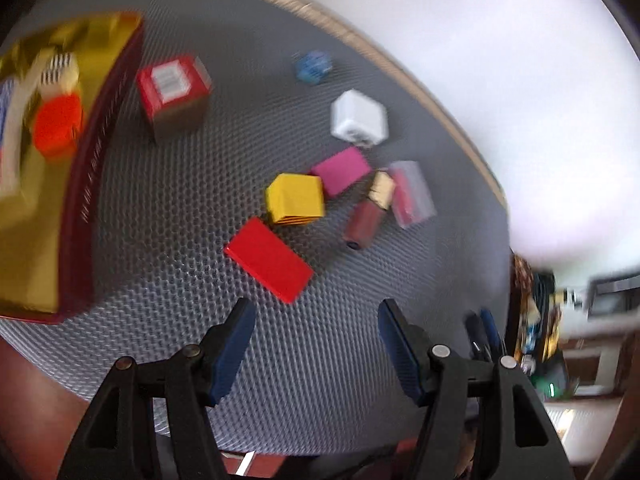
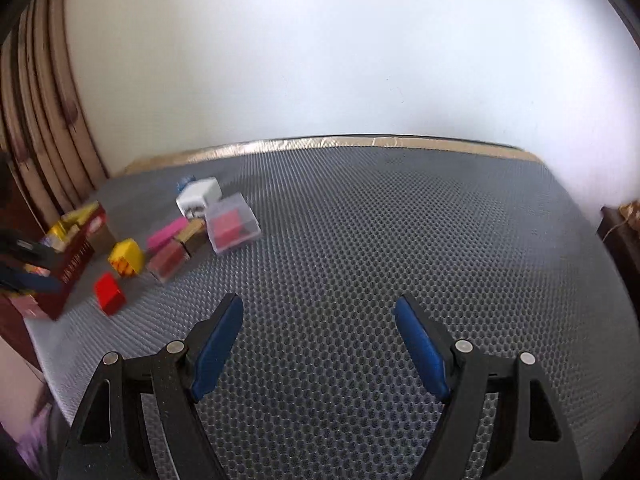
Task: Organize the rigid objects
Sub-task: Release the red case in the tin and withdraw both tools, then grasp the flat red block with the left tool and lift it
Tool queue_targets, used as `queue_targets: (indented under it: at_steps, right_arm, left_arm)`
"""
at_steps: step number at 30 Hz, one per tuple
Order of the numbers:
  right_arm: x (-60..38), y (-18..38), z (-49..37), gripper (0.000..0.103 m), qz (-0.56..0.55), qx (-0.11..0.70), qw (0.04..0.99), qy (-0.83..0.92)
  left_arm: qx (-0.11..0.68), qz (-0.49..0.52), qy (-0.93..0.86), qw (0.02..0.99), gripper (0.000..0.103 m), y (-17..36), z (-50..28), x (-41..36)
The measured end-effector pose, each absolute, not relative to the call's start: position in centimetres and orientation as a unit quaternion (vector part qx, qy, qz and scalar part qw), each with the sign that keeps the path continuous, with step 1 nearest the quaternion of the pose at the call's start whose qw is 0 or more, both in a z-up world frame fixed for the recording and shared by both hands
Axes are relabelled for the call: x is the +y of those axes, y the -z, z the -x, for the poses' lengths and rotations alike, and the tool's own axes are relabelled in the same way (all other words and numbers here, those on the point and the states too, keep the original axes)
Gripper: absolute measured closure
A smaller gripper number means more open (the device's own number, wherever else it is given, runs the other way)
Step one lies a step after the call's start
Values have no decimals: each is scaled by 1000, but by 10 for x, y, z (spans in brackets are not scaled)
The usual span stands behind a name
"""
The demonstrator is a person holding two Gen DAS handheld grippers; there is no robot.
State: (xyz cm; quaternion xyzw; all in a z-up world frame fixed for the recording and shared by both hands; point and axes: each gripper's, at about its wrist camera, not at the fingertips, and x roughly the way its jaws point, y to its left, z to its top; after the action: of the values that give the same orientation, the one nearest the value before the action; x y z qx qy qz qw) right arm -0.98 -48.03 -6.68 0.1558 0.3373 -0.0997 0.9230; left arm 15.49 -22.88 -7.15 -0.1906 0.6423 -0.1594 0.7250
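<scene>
Both sets of fingers, left (image 1: 314,312) and right (image 2: 318,308), stand released and empty over the grey bench (image 2: 400,240). Judging by the layout, loose blocks belong in the gold-lined box (image 1: 80,216) at far left. Square the left fingers across the nearest piece, the red block (image 1: 268,264), gripping its short sides before lifting.

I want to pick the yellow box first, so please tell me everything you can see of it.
The yellow box is small and roughly cube-shaped, looks like printed cardboard, closed, with red stripes on one side face. It rests on the grey honeycomb mat, near the middle of the cluster. The pink box sits close at one corner; contact is unclear. The red block lies just apart from it. Nothing holds it.
</scene>
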Motion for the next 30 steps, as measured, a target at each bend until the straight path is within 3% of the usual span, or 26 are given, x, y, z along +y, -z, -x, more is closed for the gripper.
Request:
queue_targets:
  at_steps: [19,30]
  right_arm:
    - [-491,60,20,25,-204,307,928,61]
    - [-492,60,20,17,-208,306,927,65]
  left_arm:
    - [669,170,28,723,37,108,-185,-251]
    - [672,169,8,721,37,117,-192,-249]
